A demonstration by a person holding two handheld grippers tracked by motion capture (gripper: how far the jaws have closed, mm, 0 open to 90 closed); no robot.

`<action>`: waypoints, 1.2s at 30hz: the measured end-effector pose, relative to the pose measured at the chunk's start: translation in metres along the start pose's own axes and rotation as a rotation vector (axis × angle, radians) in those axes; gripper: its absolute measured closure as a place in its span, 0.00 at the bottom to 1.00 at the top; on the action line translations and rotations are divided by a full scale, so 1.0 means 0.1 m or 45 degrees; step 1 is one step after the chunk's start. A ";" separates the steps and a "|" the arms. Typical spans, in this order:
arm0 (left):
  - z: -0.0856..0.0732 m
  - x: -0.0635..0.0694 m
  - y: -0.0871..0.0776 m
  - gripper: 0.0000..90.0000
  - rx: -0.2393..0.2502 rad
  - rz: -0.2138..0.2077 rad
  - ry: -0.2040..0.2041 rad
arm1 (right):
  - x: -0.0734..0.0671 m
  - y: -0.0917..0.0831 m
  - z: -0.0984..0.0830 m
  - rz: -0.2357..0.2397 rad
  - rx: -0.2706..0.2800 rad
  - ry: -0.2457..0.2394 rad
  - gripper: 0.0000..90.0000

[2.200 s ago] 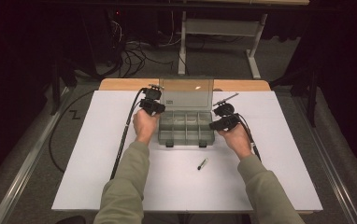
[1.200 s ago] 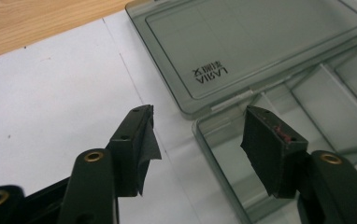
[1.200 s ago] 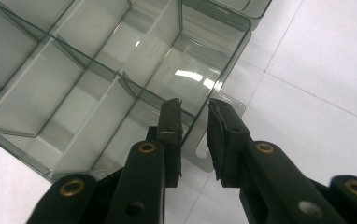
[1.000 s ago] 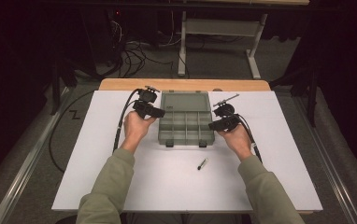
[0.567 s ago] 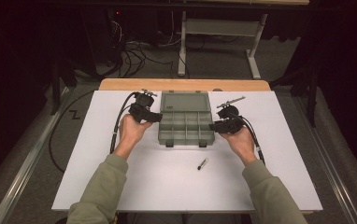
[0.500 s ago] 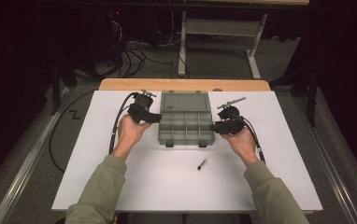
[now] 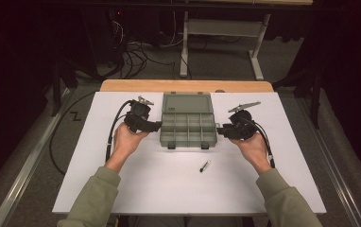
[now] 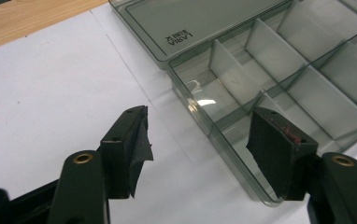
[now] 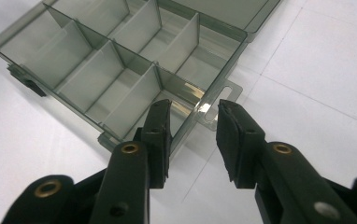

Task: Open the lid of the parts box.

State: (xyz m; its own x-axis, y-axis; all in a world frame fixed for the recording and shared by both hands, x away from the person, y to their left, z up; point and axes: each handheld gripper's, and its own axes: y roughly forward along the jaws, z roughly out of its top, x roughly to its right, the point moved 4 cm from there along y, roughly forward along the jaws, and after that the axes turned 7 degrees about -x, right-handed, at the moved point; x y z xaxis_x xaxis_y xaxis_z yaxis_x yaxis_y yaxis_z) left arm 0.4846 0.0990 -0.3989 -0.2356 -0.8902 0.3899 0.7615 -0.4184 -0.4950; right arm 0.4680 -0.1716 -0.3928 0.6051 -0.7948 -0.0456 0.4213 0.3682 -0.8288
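Since the earliest high-view picture, the lid of the smoke-grey translucent plastic compartment box (image 7: 188, 124) has gone from standing up to lying flat, and both hands have drawn outward from the box's sides. It sits at the centre of the high view, on the white table top (image 7: 169, 189), with its lid folded toward the top of the frame.

In the left gripper view, the left gripper (image 8: 197, 140) is released: its jaws have just been opening and now straddle the box's corner wall without pressing it. In the right gripper view, the right gripper (image 9: 193, 126) has also just been opening. Its jaws stand apart on either side of the side wall near the small slotted tab (image 9: 216, 108), and neither pad seems to press on it.

My reading is that the step is letting go after opening the lid. To do that well, each gripper should back straight out along its own jaw line, so that no pad catches the thin wall and drags the light box.

The box is hard, glossy plastic with thin upright dividers forming rectangular cells, all apparently empty. Its lid bears small moulded lettering. The pads (image 8: 274, 154) are matt black and look soft, and 1 carries a frayed piece of tape. Lower in the high view, a small dark pen-like stick (image 7: 205, 165) lies apart from the box.
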 end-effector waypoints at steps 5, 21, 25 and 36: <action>-0.10 0.02 -0.09 0.41 0.014 -0.034 0.006 | 0.05 -0.08 -0.10 0.028 0.054 0.029 0.73; -0.24 0.02 -0.26 0.45 0.027 -0.065 -0.005 | 0.14 -0.22 -0.32 0.029 0.118 0.046 0.70; -0.25 0.03 -0.33 0.45 0.050 -0.083 -0.011 | 0.15 -0.24 -0.37 0.034 0.140 0.054 0.67; -0.31 -0.03 -0.49 0.44 0.136 -0.096 -0.006 | 0.13 -0.29 -0.47 0.037 0.172 0.054 0.66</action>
State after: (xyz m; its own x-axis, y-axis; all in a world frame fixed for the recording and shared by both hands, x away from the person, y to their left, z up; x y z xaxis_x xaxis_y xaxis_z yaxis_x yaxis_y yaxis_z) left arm 0.4290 0.1166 -0.3994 -0.2920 -0.8560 0.4267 0.8018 -0.4623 -0.3788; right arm 0.4320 -0.2155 -0.3958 0.5906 -0.8014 -0.0946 0.4925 0.4508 -0.7445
